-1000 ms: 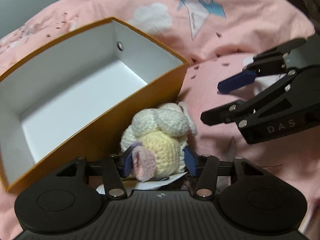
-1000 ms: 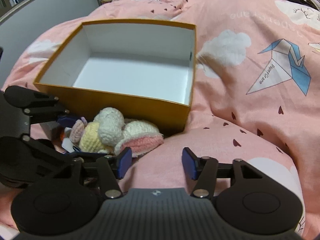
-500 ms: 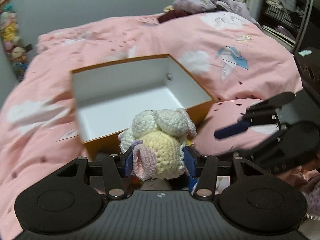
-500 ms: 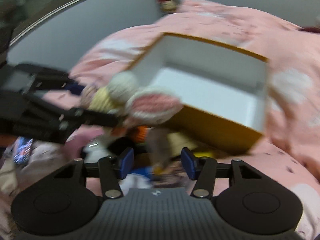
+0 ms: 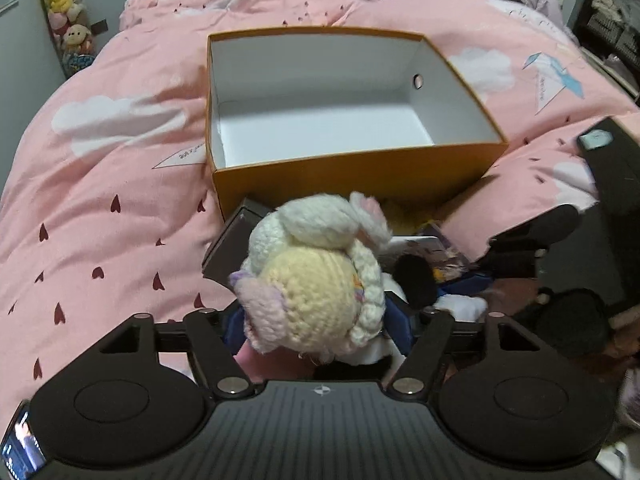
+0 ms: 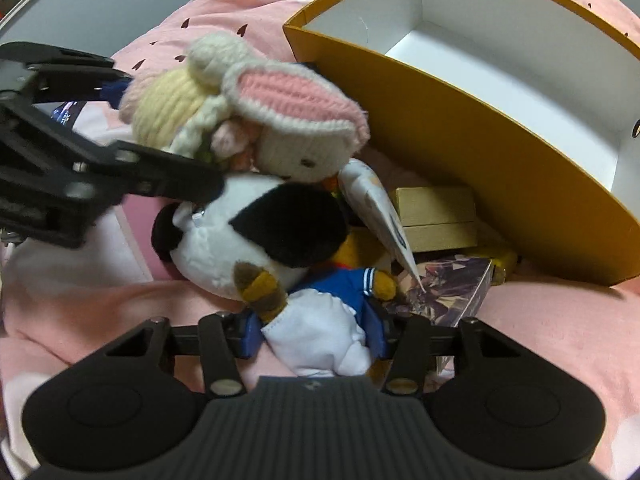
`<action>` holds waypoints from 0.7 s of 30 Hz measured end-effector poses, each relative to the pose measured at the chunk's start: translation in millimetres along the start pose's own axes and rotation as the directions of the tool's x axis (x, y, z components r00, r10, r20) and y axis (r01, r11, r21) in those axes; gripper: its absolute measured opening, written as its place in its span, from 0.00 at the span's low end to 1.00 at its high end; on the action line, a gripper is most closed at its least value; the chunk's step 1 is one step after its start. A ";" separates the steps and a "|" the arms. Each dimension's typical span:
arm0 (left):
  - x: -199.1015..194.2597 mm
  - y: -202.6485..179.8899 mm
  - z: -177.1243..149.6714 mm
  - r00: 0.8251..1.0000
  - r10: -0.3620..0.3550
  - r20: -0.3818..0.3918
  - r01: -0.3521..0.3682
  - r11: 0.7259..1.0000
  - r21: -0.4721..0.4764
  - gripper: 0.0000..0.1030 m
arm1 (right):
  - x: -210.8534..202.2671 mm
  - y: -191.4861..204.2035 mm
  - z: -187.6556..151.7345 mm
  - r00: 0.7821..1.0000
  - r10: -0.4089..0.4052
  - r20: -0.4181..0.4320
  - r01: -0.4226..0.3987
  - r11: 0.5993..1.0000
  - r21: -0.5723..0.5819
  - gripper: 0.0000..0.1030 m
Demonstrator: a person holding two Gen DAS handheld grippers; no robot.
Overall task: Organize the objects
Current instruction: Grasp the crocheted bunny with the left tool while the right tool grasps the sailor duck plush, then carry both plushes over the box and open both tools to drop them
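My left gripper (image 5: 318, 326) is shut on a crocheted bunny doll (image 5: 316, 280), cream, yellow and pink, and holds it up in front of the empty orange box (image 5: 360, 174) with a white inside. The doll (image 6: 240, 112) and the left gripper (image 6: 120, 128) also show in the right wrist view, beside the box (image 6: 500, 168). My right gripper (image 6: 316, 338) is open, its fingers on either side of the white legs of a plush toy (image 6: 260, 232) with a black-and-white head and blue sailor top lying on the pink duvet.
Under the plush lie a gold box (image 6: 436, 216), a glossy picture card (image 6: 452, 288) and a white packet (image 6: 376, 208). A dark flat case (image 5: 236, 240) lies before the orange box. The pink duvet (image 5: 100, 200) covers the bed. Soft toys (image 5: 66, 20) hang at far left.
My left gripper has lifted the bunny doll clear of the bed and drawn back from the box. My right gripper has dropped down over the sailor plush, which was under the doll.
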State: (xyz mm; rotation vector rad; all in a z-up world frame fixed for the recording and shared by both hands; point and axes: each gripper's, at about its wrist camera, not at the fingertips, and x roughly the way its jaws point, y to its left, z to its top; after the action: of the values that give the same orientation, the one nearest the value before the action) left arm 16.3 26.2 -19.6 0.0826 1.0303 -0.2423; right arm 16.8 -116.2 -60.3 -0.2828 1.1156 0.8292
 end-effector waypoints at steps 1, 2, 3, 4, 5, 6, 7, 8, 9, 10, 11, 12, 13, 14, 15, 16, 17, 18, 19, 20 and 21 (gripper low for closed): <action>1.9 2.3 -0.4 1.000 -0.011 0.007 0.011 1.000 -0.010 0.79 | -1.7 0.2 -0.5 1.000 -0.002 0.002 0.002 1.000 0.002 0.46; 3.0 6.1 1.2 1.000 -0.025 0.012 0.025 0.999 -0.029 0.77 | -4.2 0.5 -1.2 1.000 -0.006 0.005 0.006 1.000 0.004 0.44; 2.9 7.1 -0.3 0.999 -0.030 0.015 0.031 0.999 -0.040 0.76 | -7.8 1.2 -2.2 1.000 -0.010 0.009 0.010 1.000 0.002 0.43; 1.2 9.6 -0.2 0.999 -0.035 0.022 0.036 0.998 -0.049 0.73 | -12.5 2.3 -3.3 1.000 -0.018 0.014 0.018 1.000 -0.003 0.41; -2.4 10.9 -0.5 0.999 -0.038 0.031 0.039 0.998 -0.051 0.70 | -17.9 3.8 -4.3 0.999 -0.026 0.020 0.026 1.000 -0.010 0.41; -6.6 10.6 -0.3 0.998 -0.042 0.039 0.044 0.998 -0.051 0.70 | -24.2 2.9 -4.4 0.999 -0.031 0.027 0.032 0.999 -0.014 0.41; -12.0 11.8 0.1 0.998 -0.049 0.050 0.052 0.997 -0.054 0.69 | -31.9 2.3 -5.2 0.999 -0.028 0.036 0.029 1.000 -0.010 0.41; -17.2 13.0 1.7 0.996 -0.058 0.061 0.062 0.996 -0.062 0.68 | -40.2 1.5 -5.1 0.999 -0.022 0.047 0.023 1.000 -0.004 0.40; -24.4 14.6 3.9 0.995 -0.065 0.076 0.071 0.995 -0.076 0.68 | -48.3 0.5 -2.6 0.998 -0.018 0.059 0.018 1.000 -0.001 0.40; -29.9 16.0 5.0 0.994 -0.068 0.090 0.076 0.993 -0.086 0.68 | -57.1 0.2 -1.9 0.997 -0.016 0.072 0.016 1.000 -0.001 0.40; -35.6 17.2 6.4 0.992 -0.071 0.106 0.081 0.992 -0.093 0.68 | -67.3 -2.3 -2.3 0.996 -0.014 0.085 0.014 1.000 -0.003 0.40; -42.4 17.5 9.0 0.989 -0.073 0.128 0.086 0.991 -0.099 0.68 | -77.3 -3.6 -1.6 0.995 -0.008 0.101 0.008 1.000 0.000 0.40; -48.8 17.0 12.7 0.986 -0.077 0.149 0.093 0.990 -0.102 0.68 | -86.1 -3.8 -2.0 0.993 -0.004 0.118 0.004 1.000 0.004 0.40; -55.1 17.2 16.2 0.982 -0.084 0.171 0.102 0.989 -0.103 0.68 | -96.6 -5.2 -0.1 0.990 -0.003 0.139 0.002 1.000 0.007 0.40; -60.9 17.4 20.6 0.977 -0.090 0.192 0.111 0.989 -0.102 0.68 | -103.2 -6.6 -0.2 0.988 -0.002 0.157 0.000 1.000 0.009 0.40; -65.3 17.4 23.8 0.973 -0.095 0.212 0.118 0.988 -0.099 0.68 | -112.0 -8.0 1.7 0.984 -0.003 0.177 0.001 1.000 0.011 0.40; -69.7 16.7 27.9 0.968 -0.099 0.229 0.123 0.988 -0.094 0.68 | -122.2 -9.6 4.2 0.979 -0.010 0.206 0.008 1.000 0.011 0.40; -72.8 15.3 33.9 0.964 -0.098 0.247 0.121 0.989 -0.083 0.68 | -129.0 -8.9 7.0 0.972 -0.019 0.233 0.017 1.000 0.011 0.40; -74.5 14.2 39.1 0.961 -0.089 0.261 0.112 0.991 -0.072 0.68 | -137.0 -10.2 10.2 0.965 -0.032 0.261 0.030 0.999 0.013 0.40; -75.4 12.6 45.0 0.959 -0.073 0.275 0.093 0.994 -0.060 0.68 | -145.2 -11.4 12.8 0.955 -0.039 0.293 0.036 0.999 0.016 0.40; -74.5 12.4 50.7 0.957 -0.060 0.285 0.078 0.995 -0.054 0.68 | -150.2 -14.5 19.2 0.943 -0.044 0.331 0.040 0.999 0.017 0.40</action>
State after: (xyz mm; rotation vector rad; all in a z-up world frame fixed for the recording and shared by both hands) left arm 25.2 41.1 69.7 -0.0463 0.7552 -0.2755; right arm 12.3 -181.5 76.9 -0.1502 0.7950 0.7987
